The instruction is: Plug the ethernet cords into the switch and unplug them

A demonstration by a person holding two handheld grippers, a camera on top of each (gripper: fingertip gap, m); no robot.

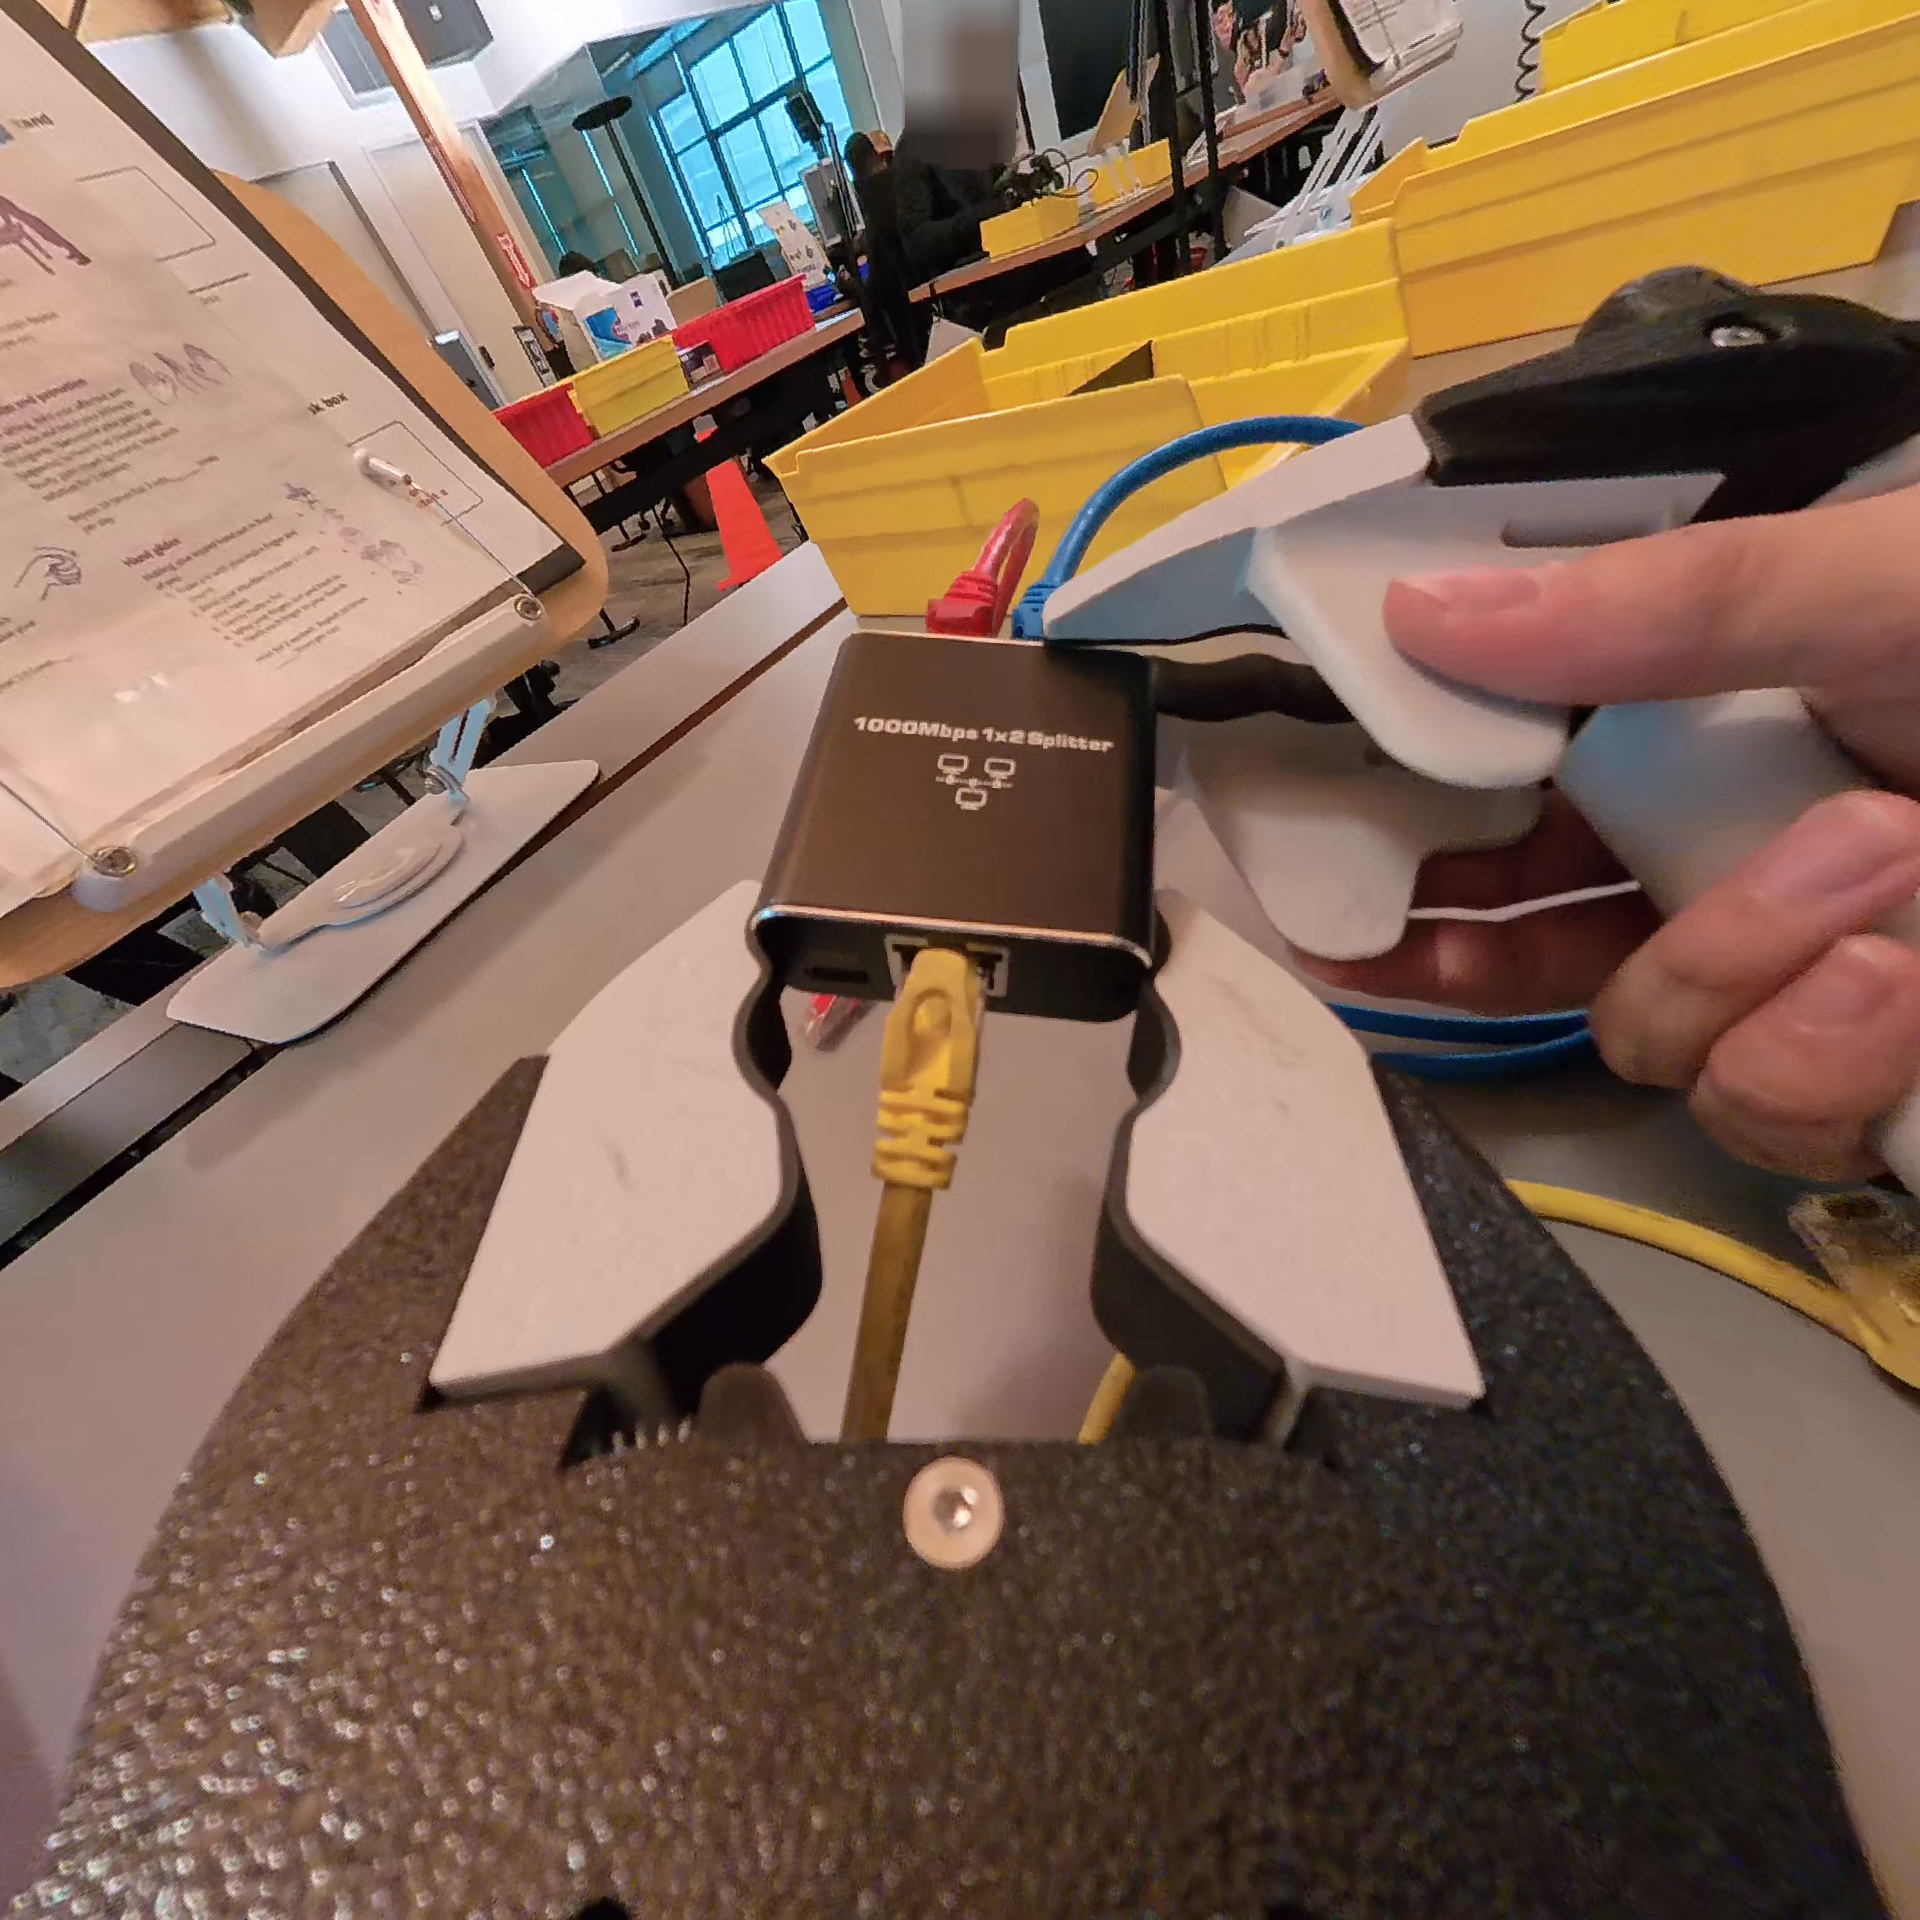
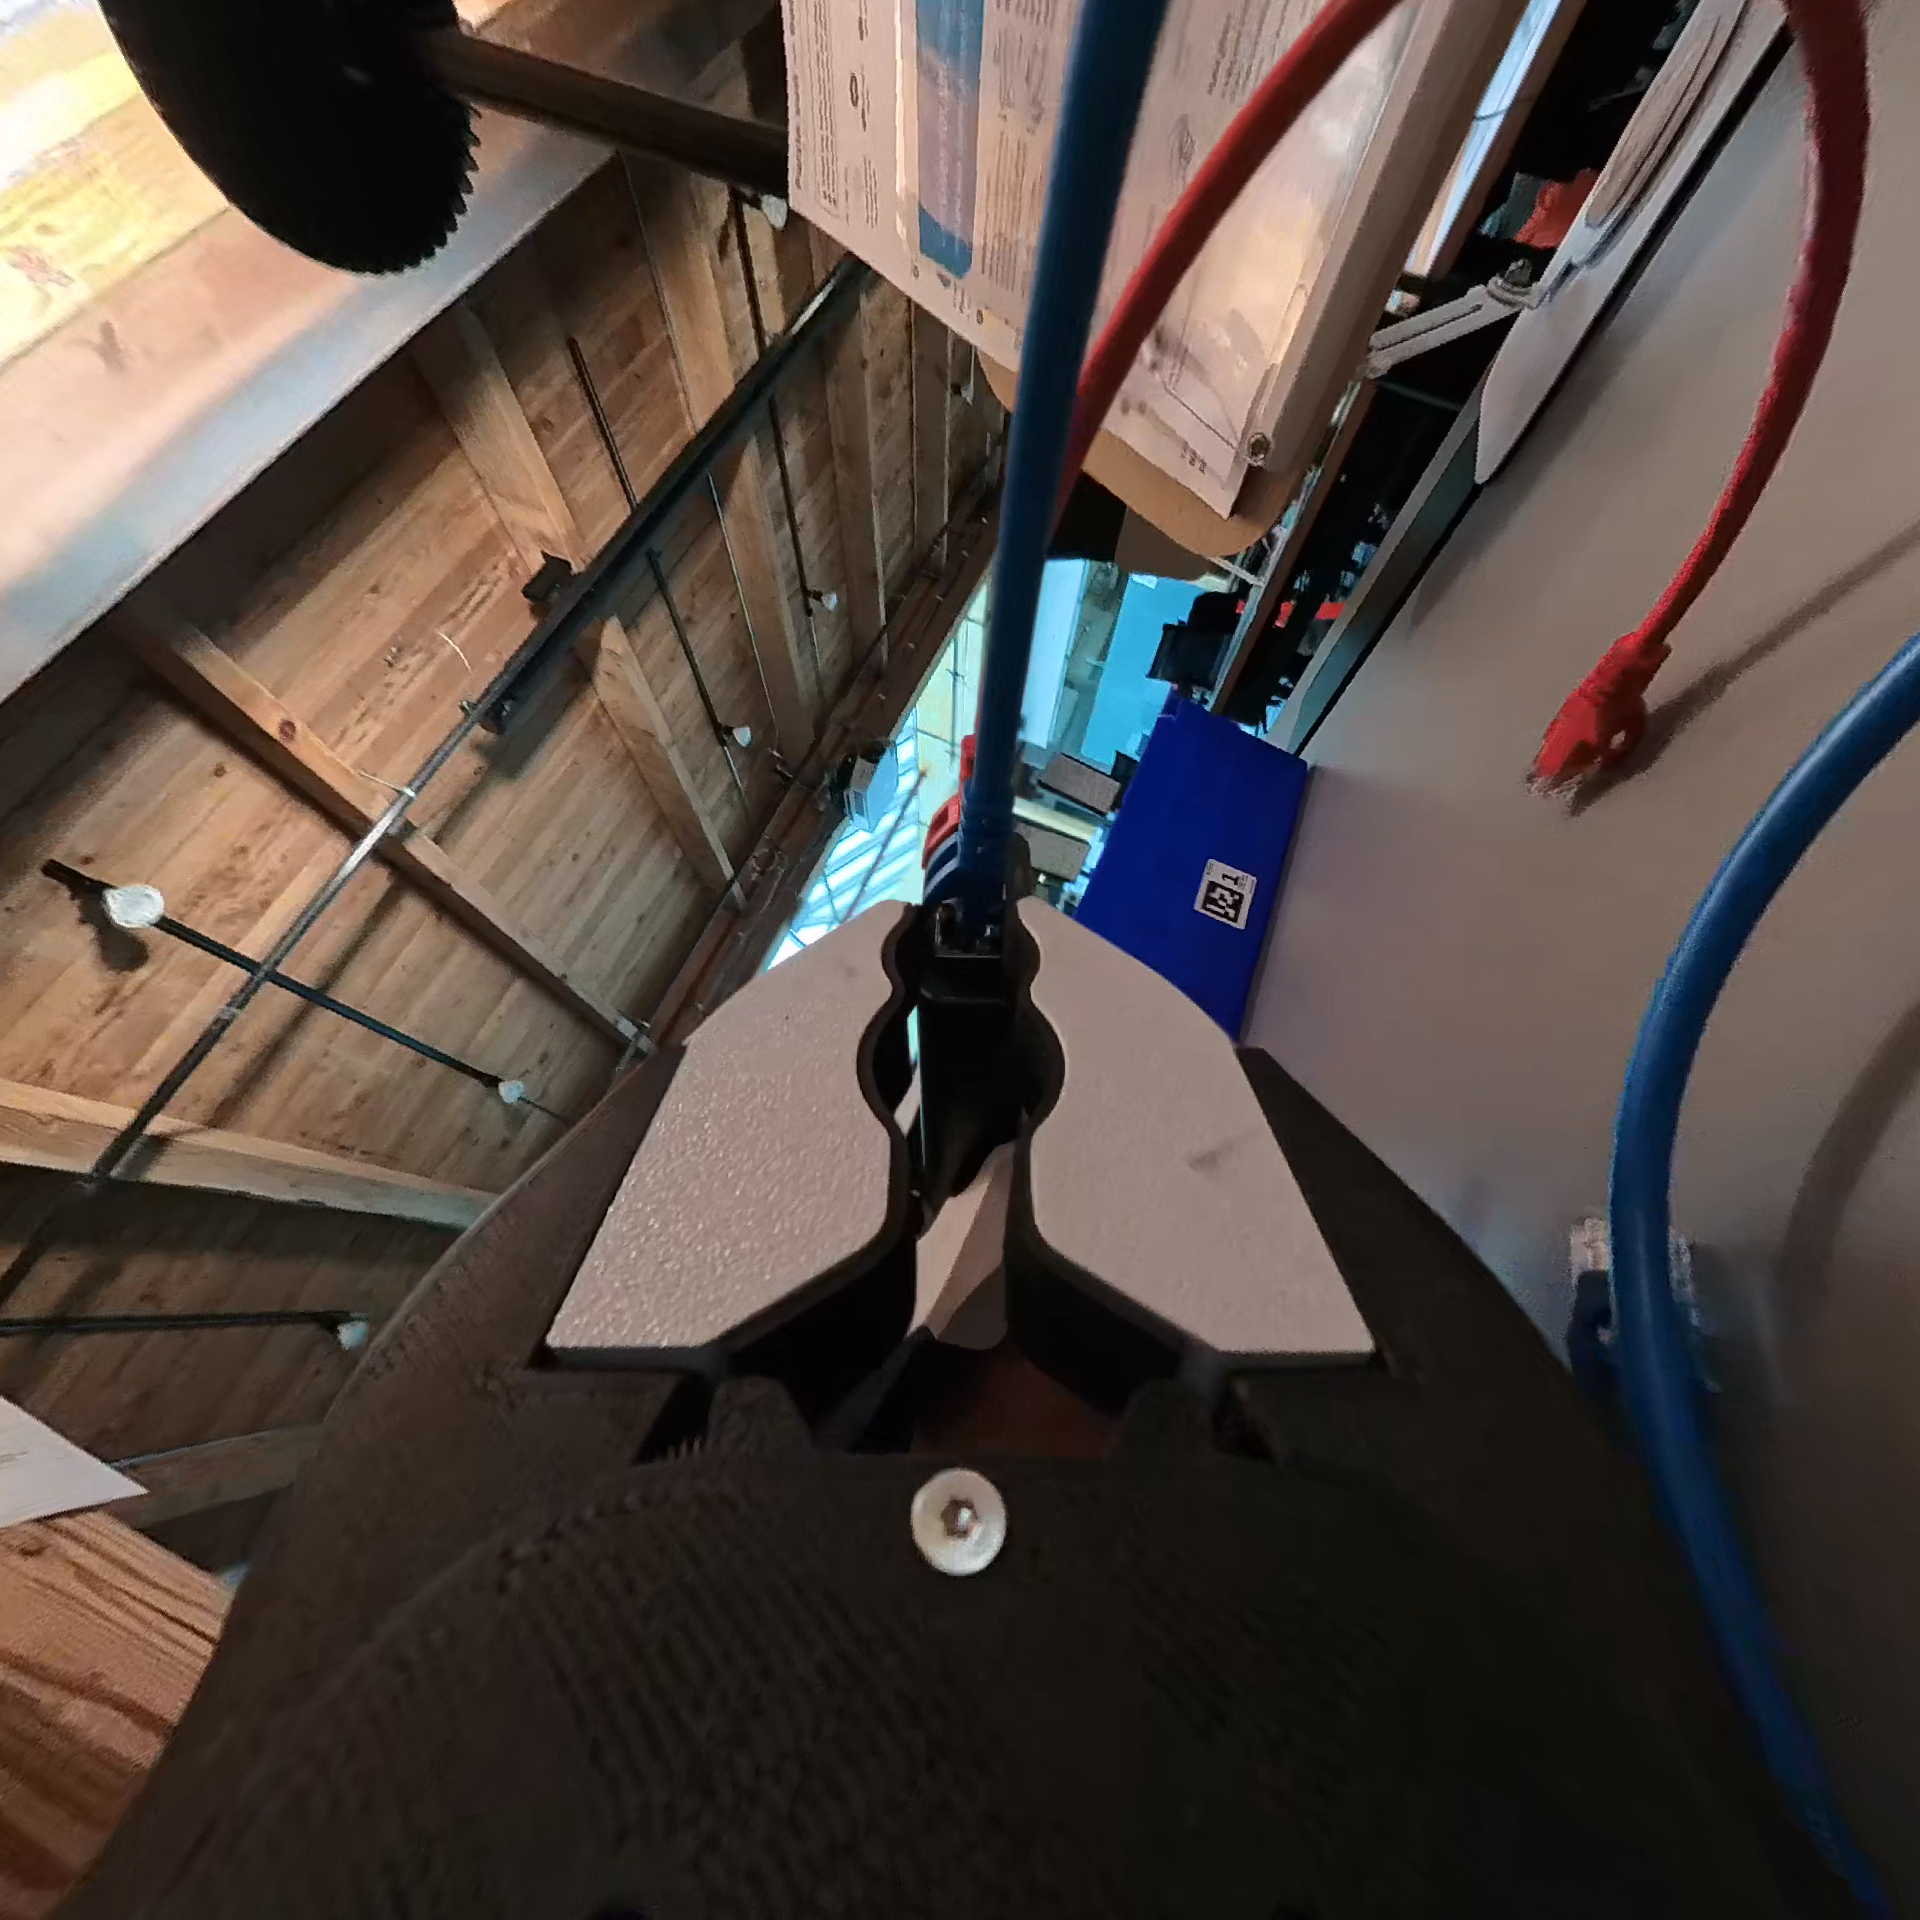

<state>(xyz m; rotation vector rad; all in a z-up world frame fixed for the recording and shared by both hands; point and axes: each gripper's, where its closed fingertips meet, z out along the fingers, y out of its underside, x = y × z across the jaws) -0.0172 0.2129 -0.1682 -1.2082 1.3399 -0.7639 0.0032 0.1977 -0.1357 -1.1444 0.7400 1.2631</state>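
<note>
The switch (image 1: 961, 821) is a small black metal box with rounded edges, on the smooth grey tabletop (image 1: 623, 790). The left claw (image 1: 951, 997) clenches its near end between white textured fingers (image 1: 665, 1122); a yellow cord (image 1: 920, 1091) sits plugged there. The right claw (image 2: 961, 935) is clenched on the blue cord (image 1: 1164, 468) plug at the far edge, beside the red cord (image 1: 982, 592). Yellow bins (image 1: 1039, 478) stand close behind

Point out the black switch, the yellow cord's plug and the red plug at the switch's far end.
black switch (image 1: 971, 790): left wrist view, on its top face.
yellow cord's plug (image 1: 928, 1049): left wrist view, on the boot at the near port.
red plug (image 1: 968, 606): left wrist view, on its body.
</note>
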